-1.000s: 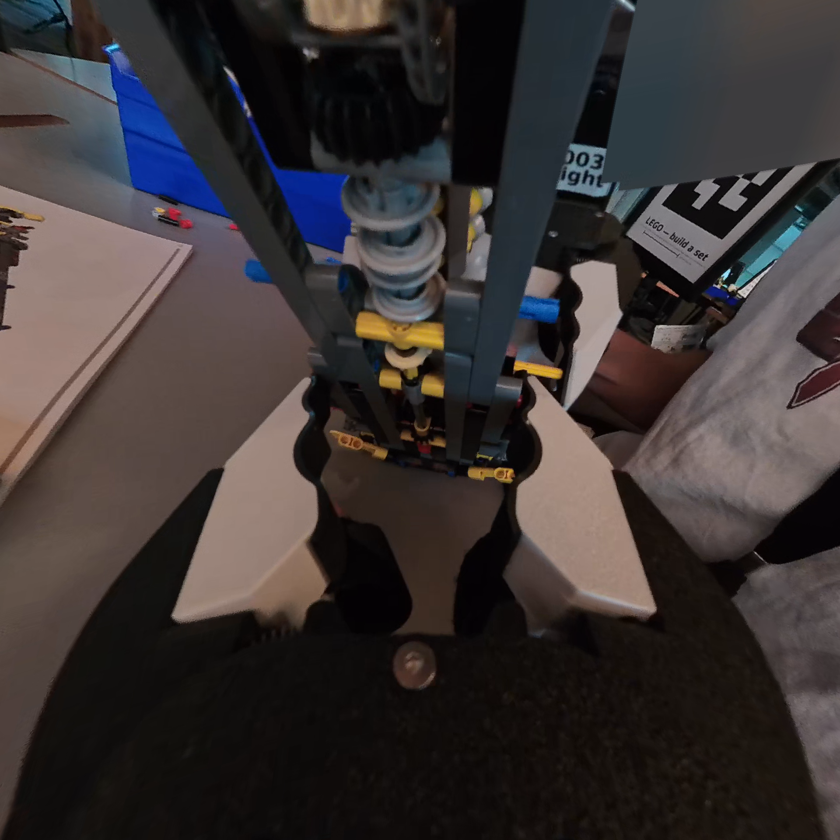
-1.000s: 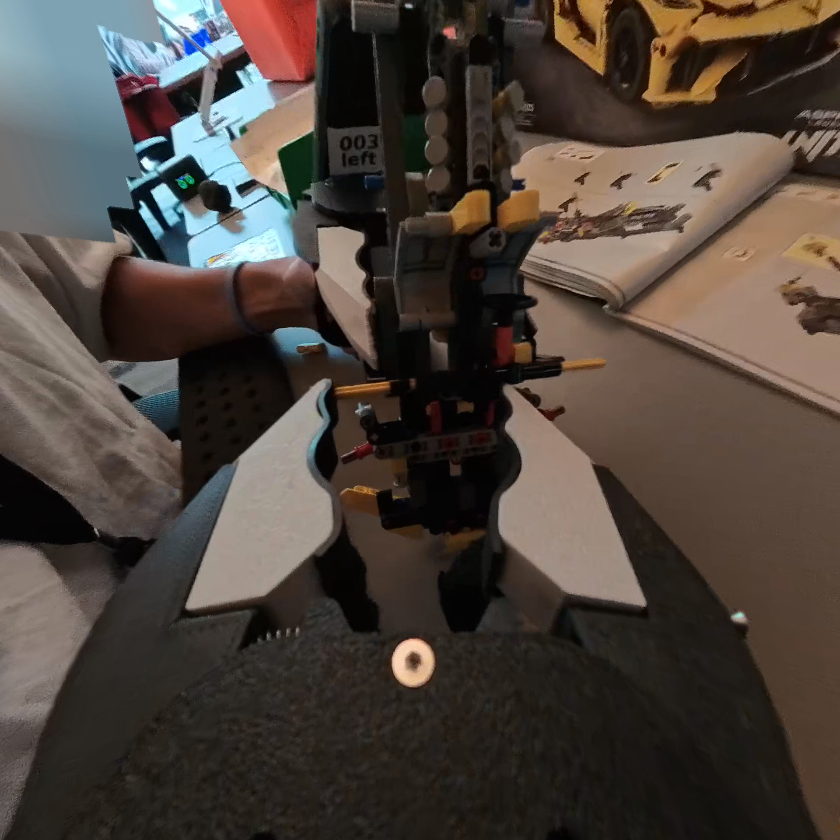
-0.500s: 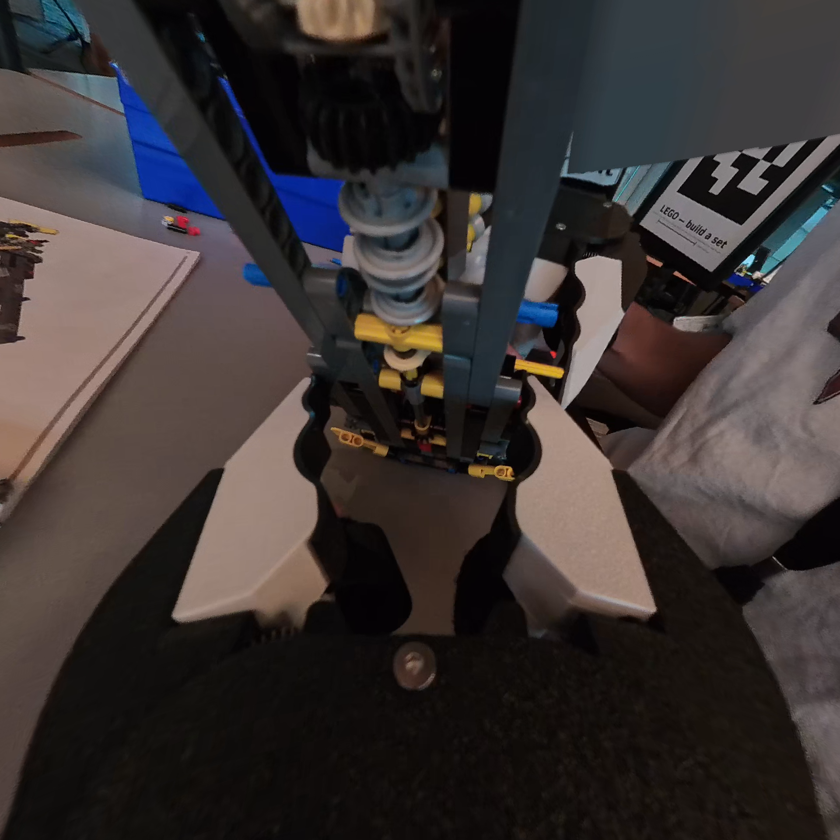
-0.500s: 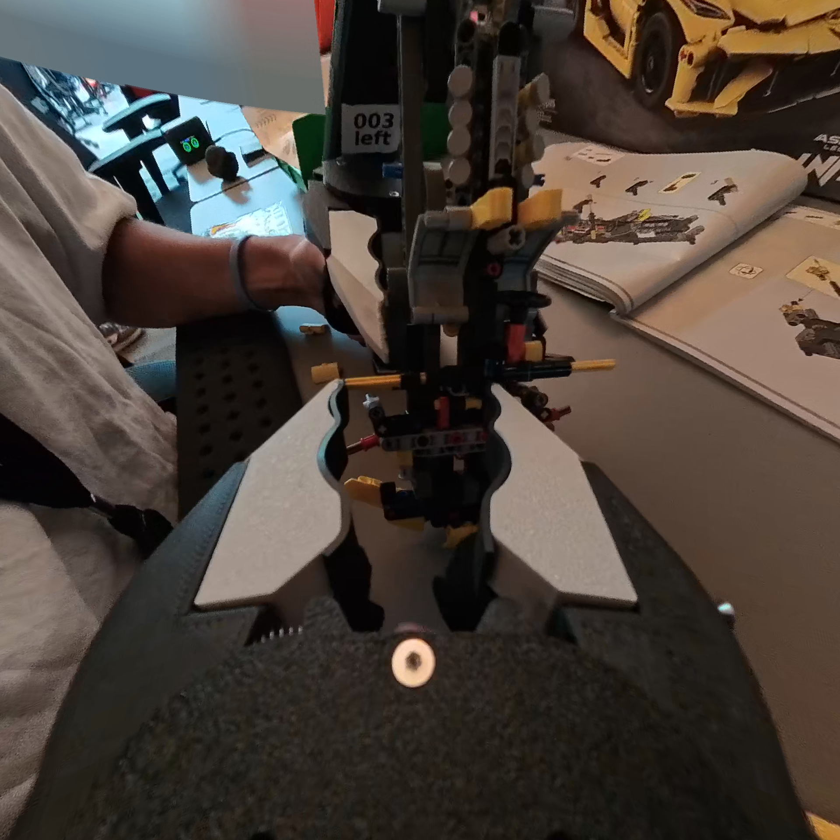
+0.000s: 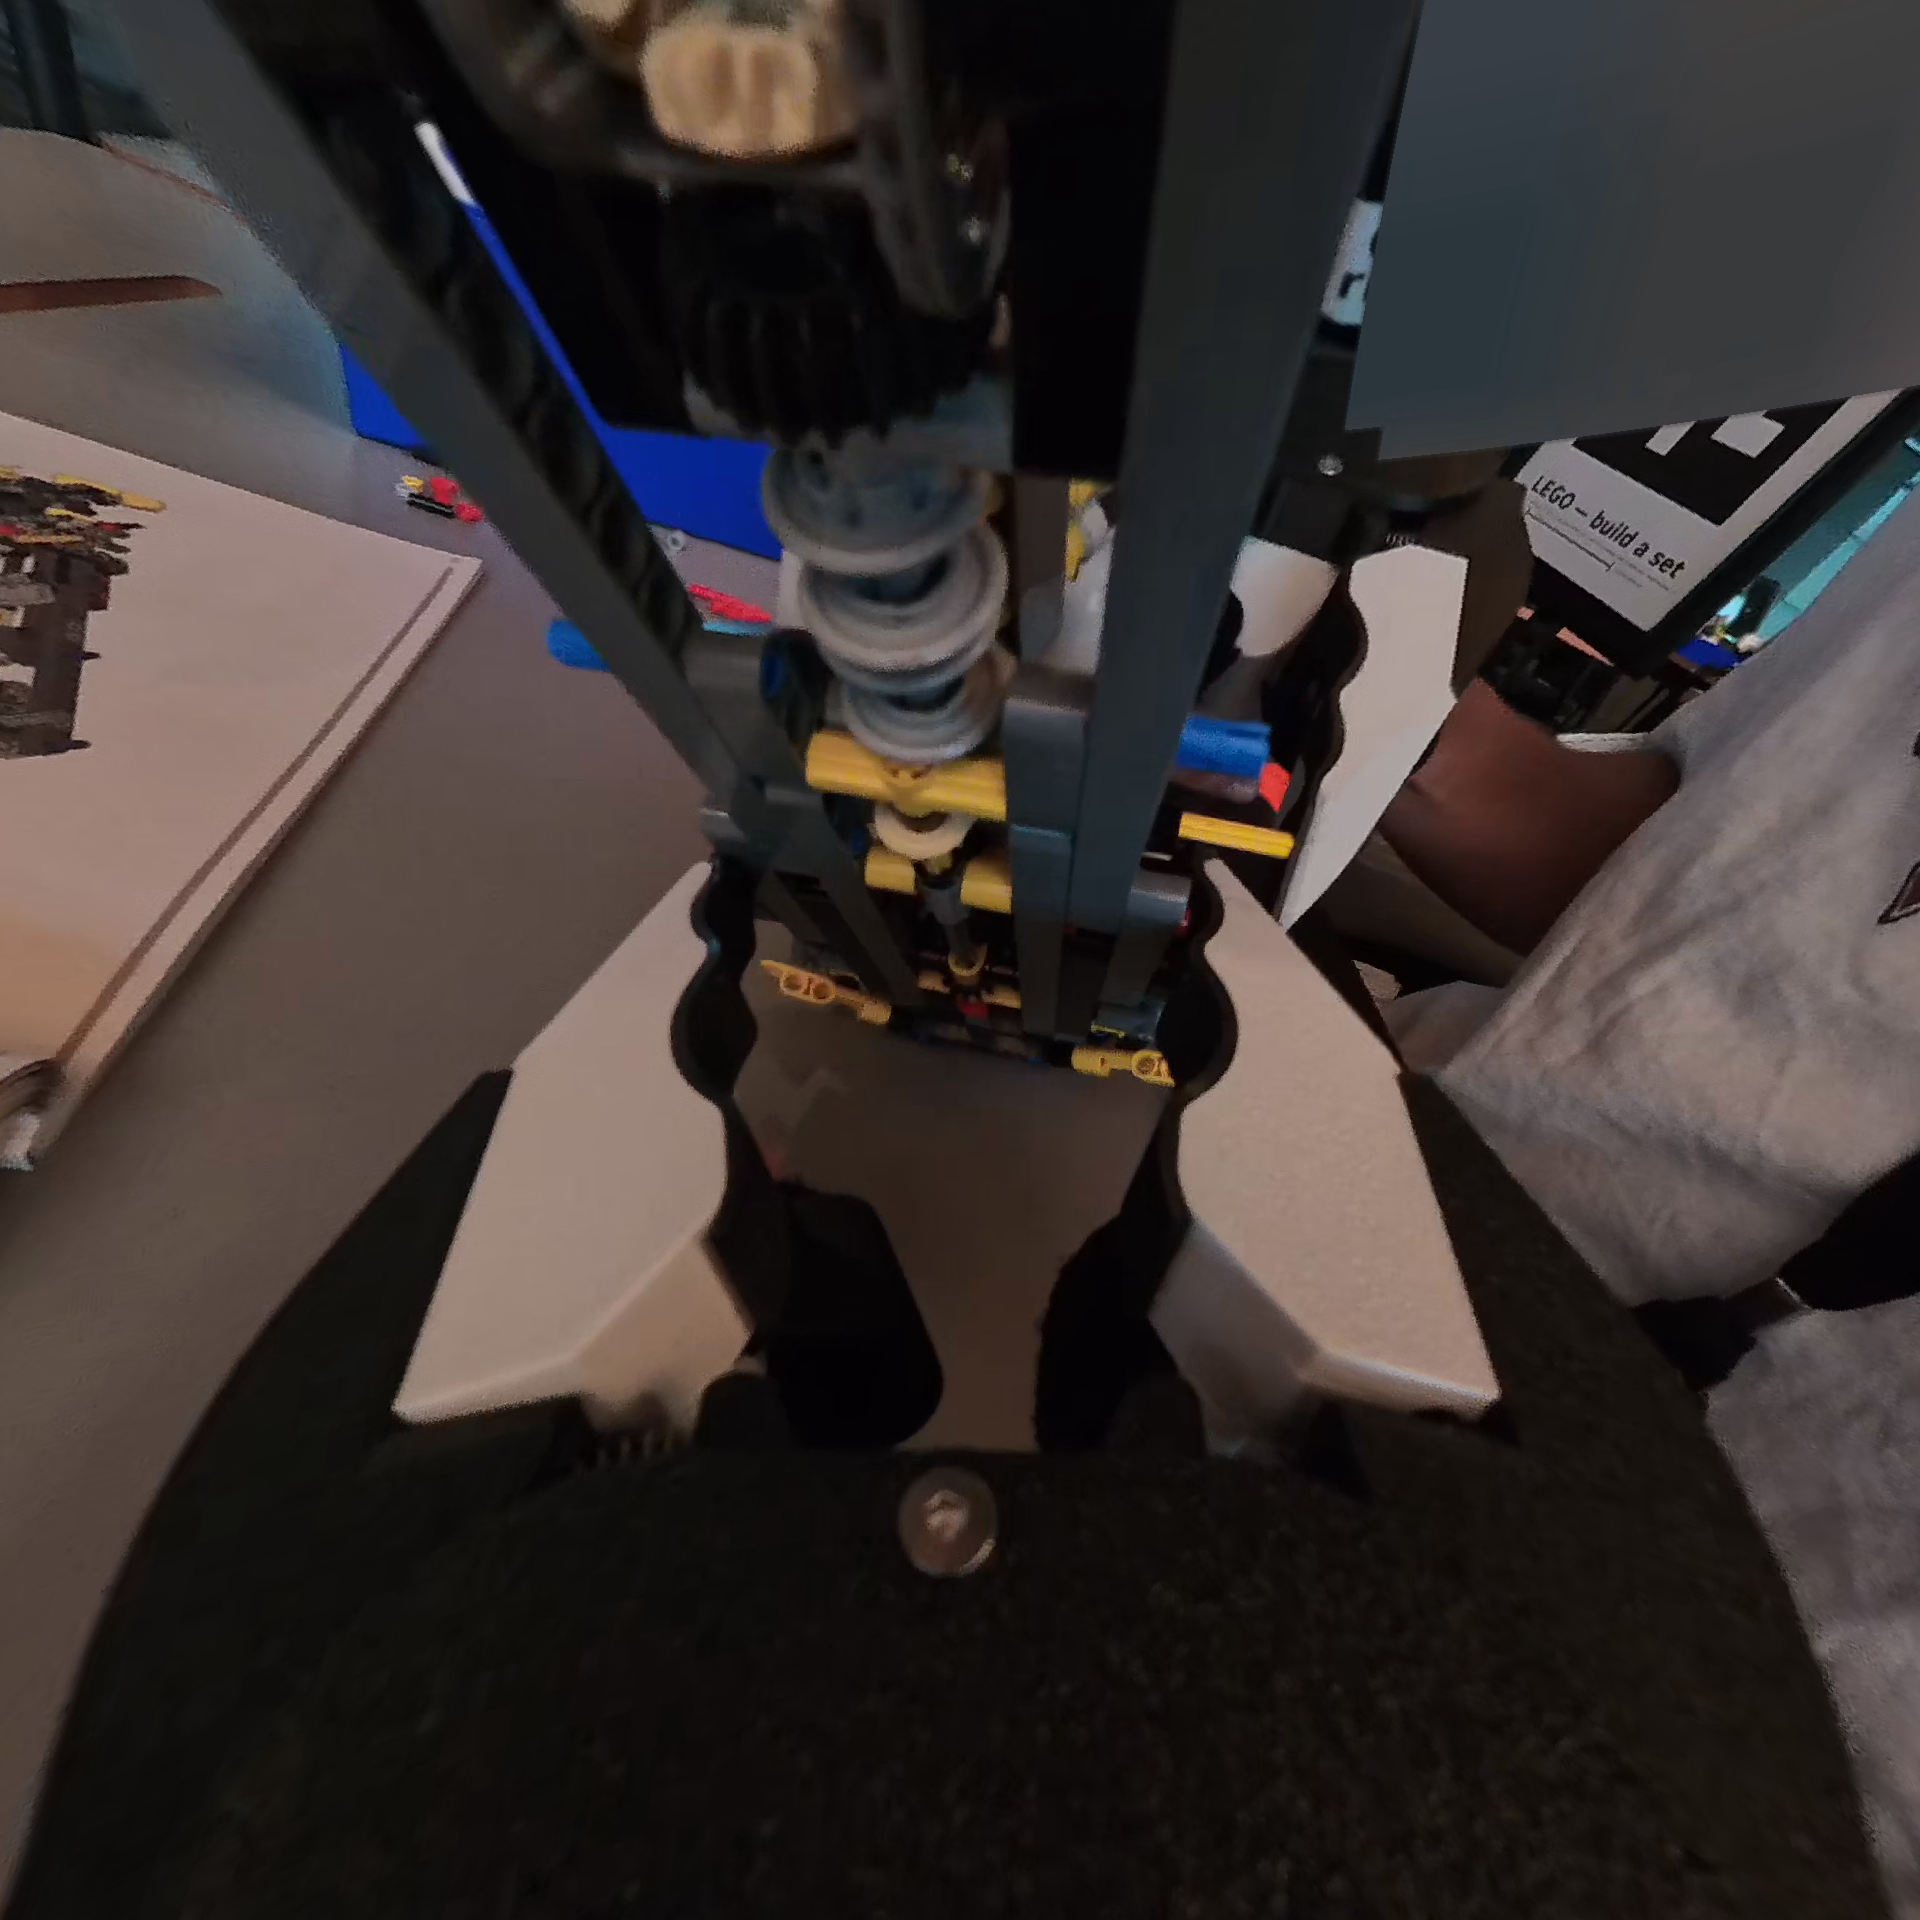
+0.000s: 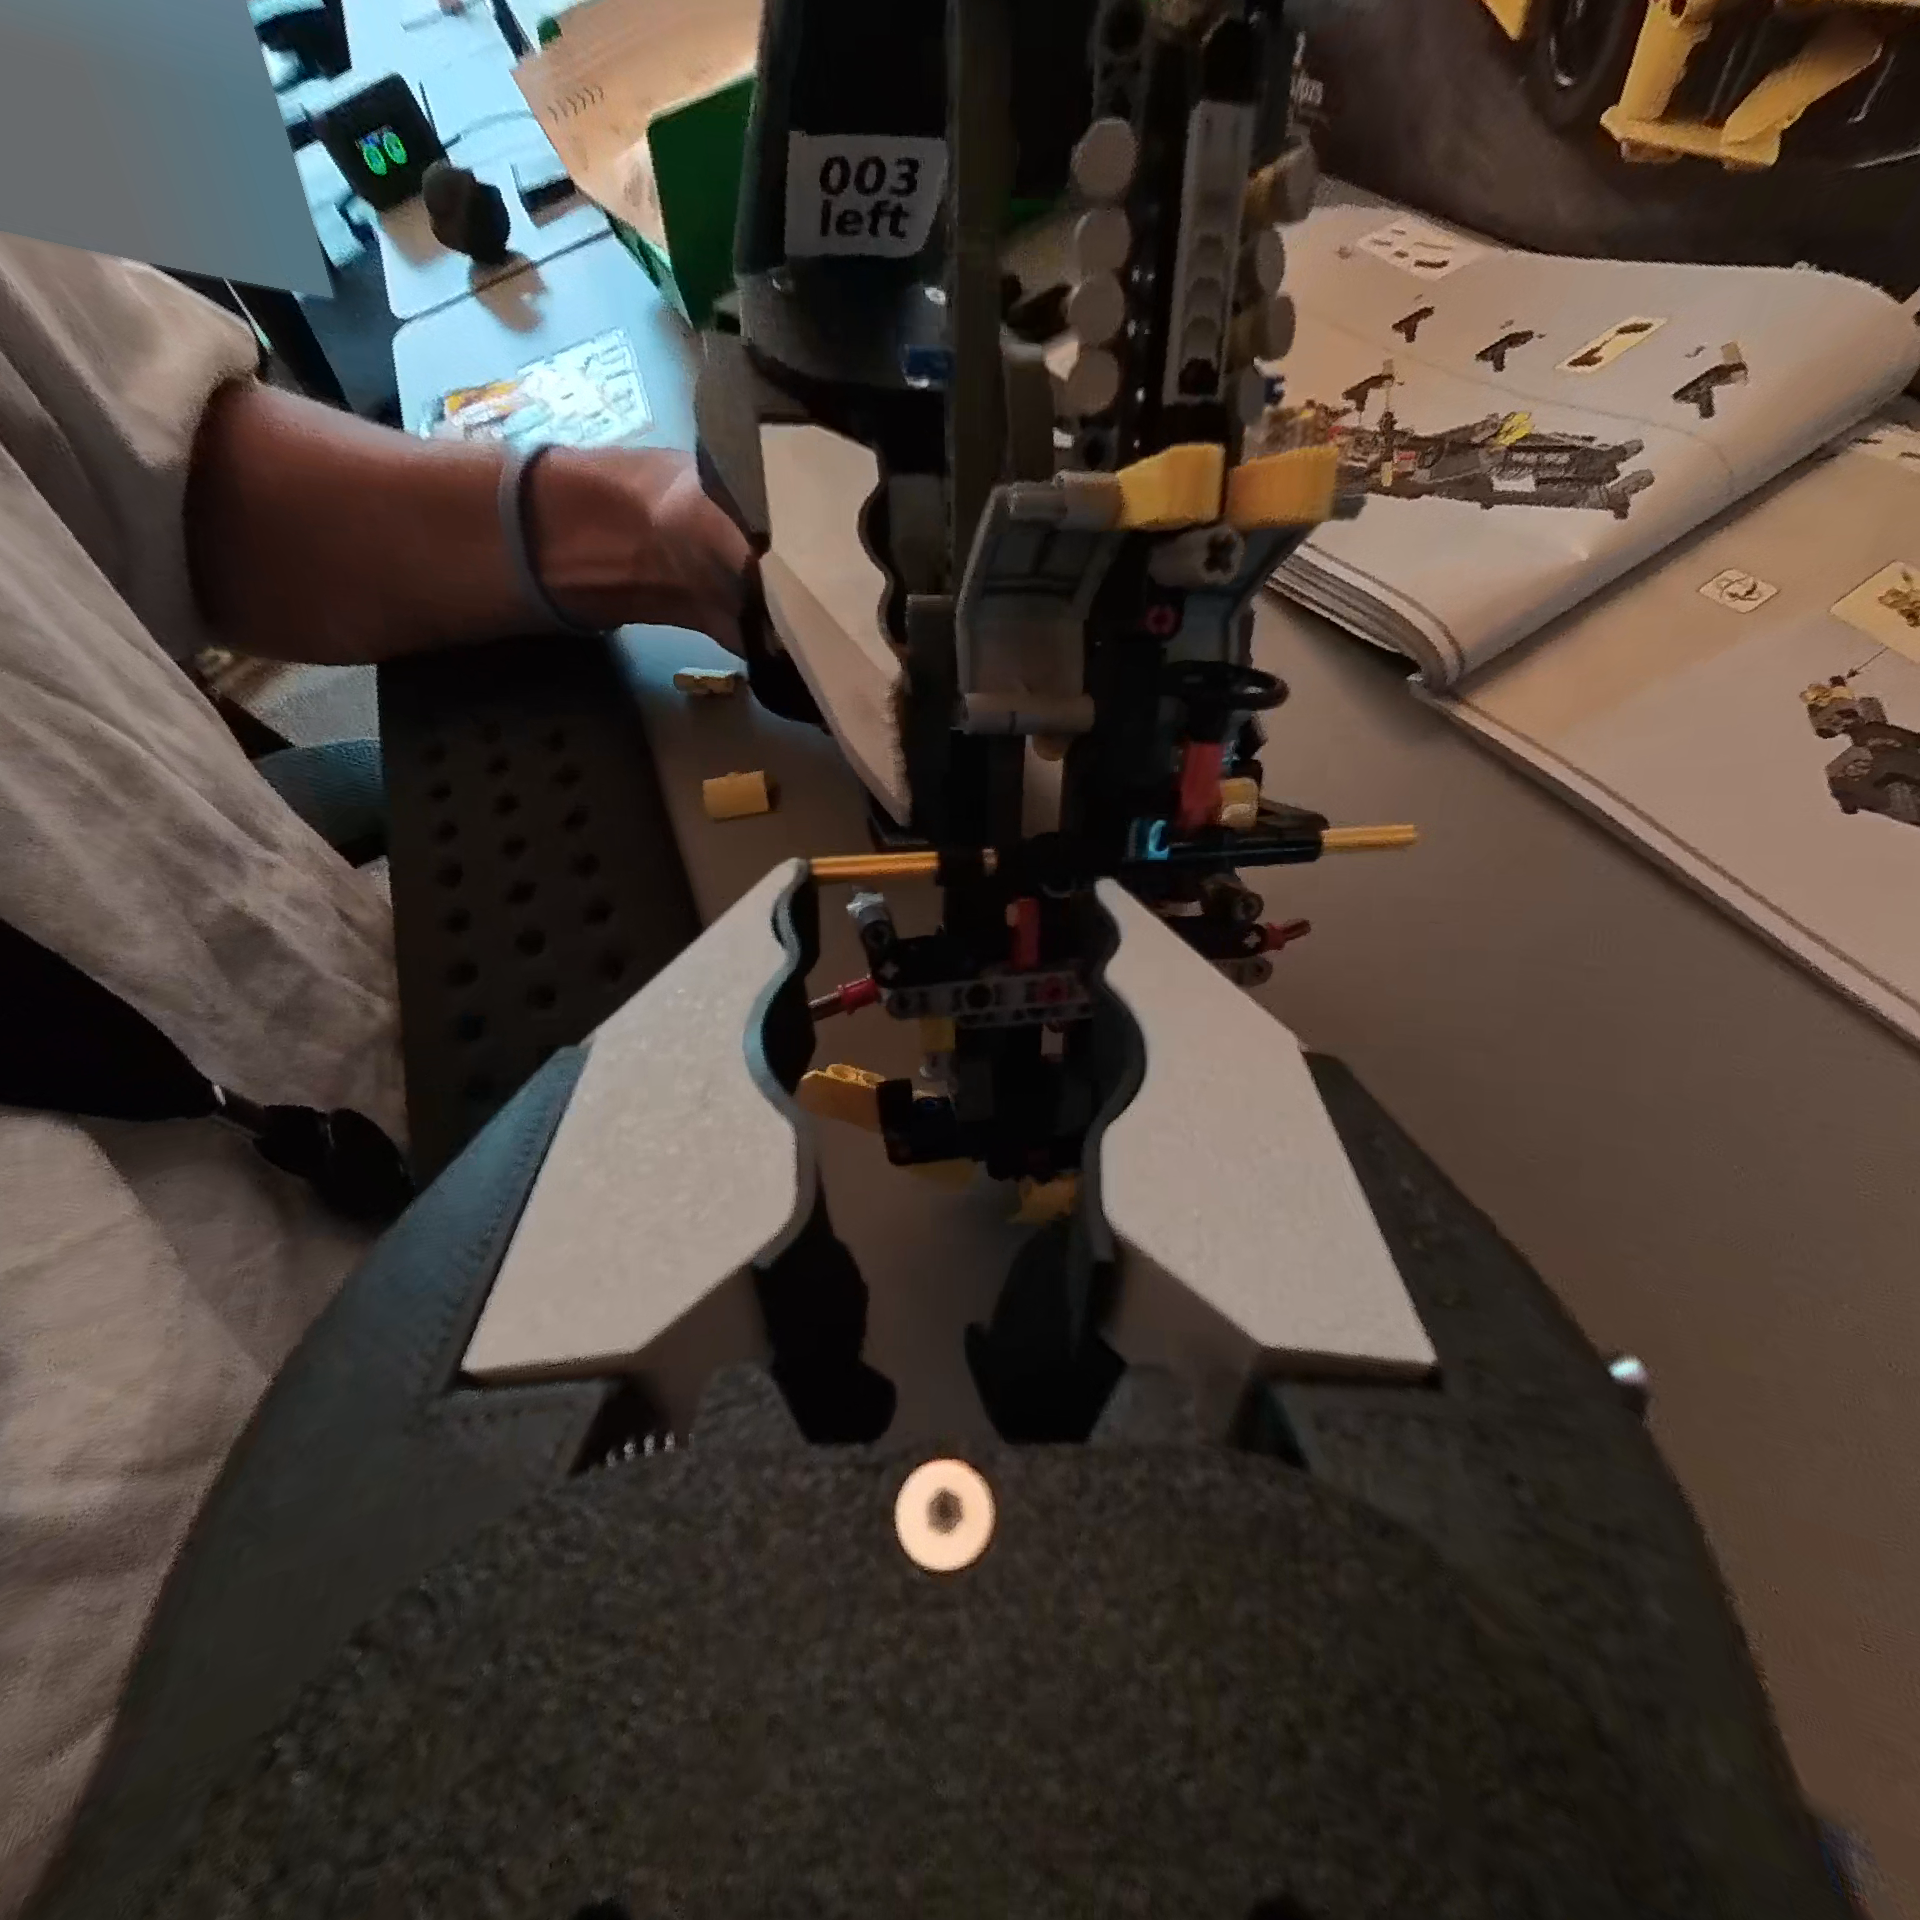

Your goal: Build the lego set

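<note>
The long, half-built chassis of dark grey and black plastic beams with yellow pins [image 6: 1049,935] is held off the grey table [image 6: 1558,1143] between the two grippers, its long axis running straight ahead from each one. The right gripper [image 6: 951,997] is clenched on one end and the left gripper [image 5: 961,987] on the opposite end. Neither hand is nearer, so any coming turn probably must be shared by both.

I'm seeing a mostly black and dark grey lego assembly [image 6: 1023,790] showing yellow, red and blue bits, white gripper fingers [image 6: 665,1132] edged black, and a blue bin [image 5: 675,478] behind.
</note>
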### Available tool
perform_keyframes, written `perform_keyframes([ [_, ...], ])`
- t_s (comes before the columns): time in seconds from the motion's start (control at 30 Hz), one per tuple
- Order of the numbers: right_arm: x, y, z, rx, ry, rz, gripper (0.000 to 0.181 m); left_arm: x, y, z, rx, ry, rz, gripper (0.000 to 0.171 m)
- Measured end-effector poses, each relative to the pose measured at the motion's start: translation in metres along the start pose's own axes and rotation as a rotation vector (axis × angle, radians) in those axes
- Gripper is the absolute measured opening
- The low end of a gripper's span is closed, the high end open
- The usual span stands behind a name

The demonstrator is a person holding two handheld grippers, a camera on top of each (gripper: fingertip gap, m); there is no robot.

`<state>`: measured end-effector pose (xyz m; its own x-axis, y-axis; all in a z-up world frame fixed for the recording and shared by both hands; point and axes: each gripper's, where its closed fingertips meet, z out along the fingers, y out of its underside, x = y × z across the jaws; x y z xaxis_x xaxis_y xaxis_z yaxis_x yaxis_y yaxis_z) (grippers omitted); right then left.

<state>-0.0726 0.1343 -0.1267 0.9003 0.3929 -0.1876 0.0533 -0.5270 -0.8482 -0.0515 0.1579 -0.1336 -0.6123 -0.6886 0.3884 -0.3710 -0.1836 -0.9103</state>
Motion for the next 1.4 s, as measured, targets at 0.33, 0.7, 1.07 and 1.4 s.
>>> perform_keyframes([
  [0.33,-0.006,0.004,-0.001,-0.003,-0.022,-0.04,0.046,0.006,0.0,0.002,-0.01,0.003,0.04,0.076],
  [0.7,-0.036,-0.006,0.008,0.049,-0.126,-0.168,0.0,0.01,-0.005,0.006,0.007,0.053,-0.032,0.072],
  [1.07,-0.018,-0.006,0.005,0.069,-0.075,-0.069,0.016,-0.011,-0.009,-0.002,0.058,-0.023,-0.068,0.068],
  [1.4,0.033,0.008,0.026,0.15,-0.038,0.25,0.091,-0.022,-0.019,-0.01,0.143,0.045,-0.236,0.065],
])
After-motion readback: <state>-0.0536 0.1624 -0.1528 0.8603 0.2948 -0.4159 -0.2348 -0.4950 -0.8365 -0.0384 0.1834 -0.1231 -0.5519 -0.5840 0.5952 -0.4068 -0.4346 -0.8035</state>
